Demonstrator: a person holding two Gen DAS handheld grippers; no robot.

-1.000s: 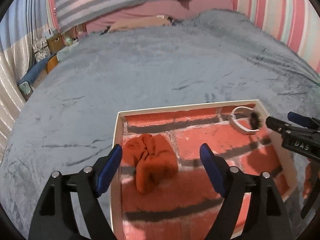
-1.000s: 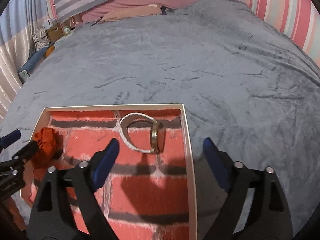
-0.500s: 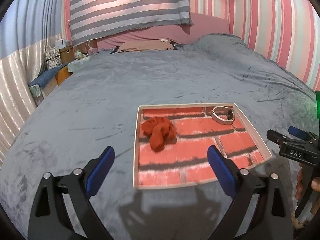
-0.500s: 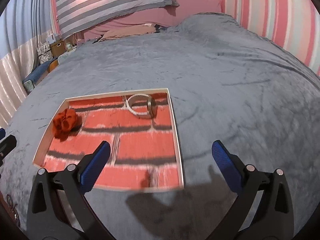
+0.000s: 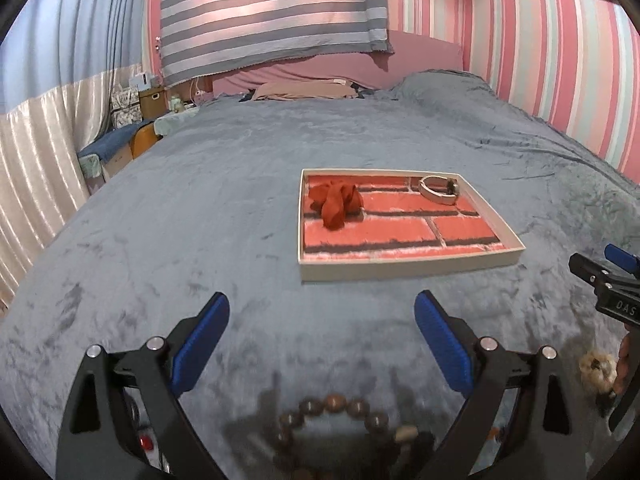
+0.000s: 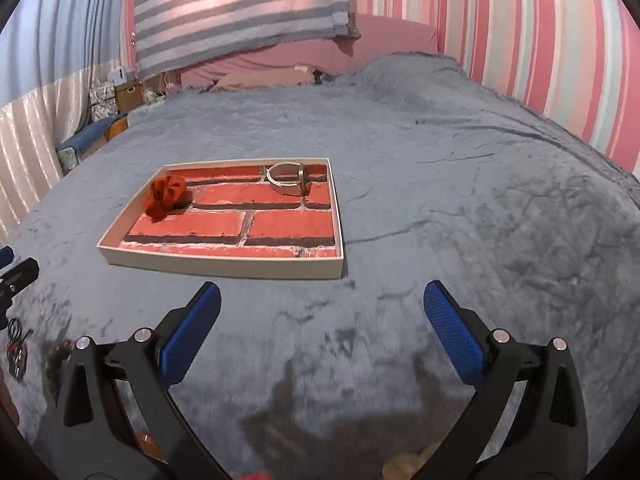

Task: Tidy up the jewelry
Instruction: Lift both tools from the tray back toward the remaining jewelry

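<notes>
Grey bed (image 5: 240, 208) carries the tray (image 5: 400, 270)—both grippers, left gripper (image 5: 322, 340) and right gripper (image 6: 322, 328), gape empty—while the near-edge bead bracelet (image 5: 336, 404) looks light, slippery, best pinched across 1 strand.

Grey blanket (image 5: 240, 208); striped cloth (image 5: 272, 12); striped wall (image 6: 540, 52).

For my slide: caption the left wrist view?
Open left gripper hovers over bead bracelet, facing tray holding scrunchie.

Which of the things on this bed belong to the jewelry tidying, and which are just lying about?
Part of the job:
- shallow white tray with brick-pattern lining
- orange-red fabric scrunchie
- pale strap watch
- brown wooden bead bracelet

Just there:
- grey plush blanket
- striped grey-pink cloth
- brown storage box
</notes>
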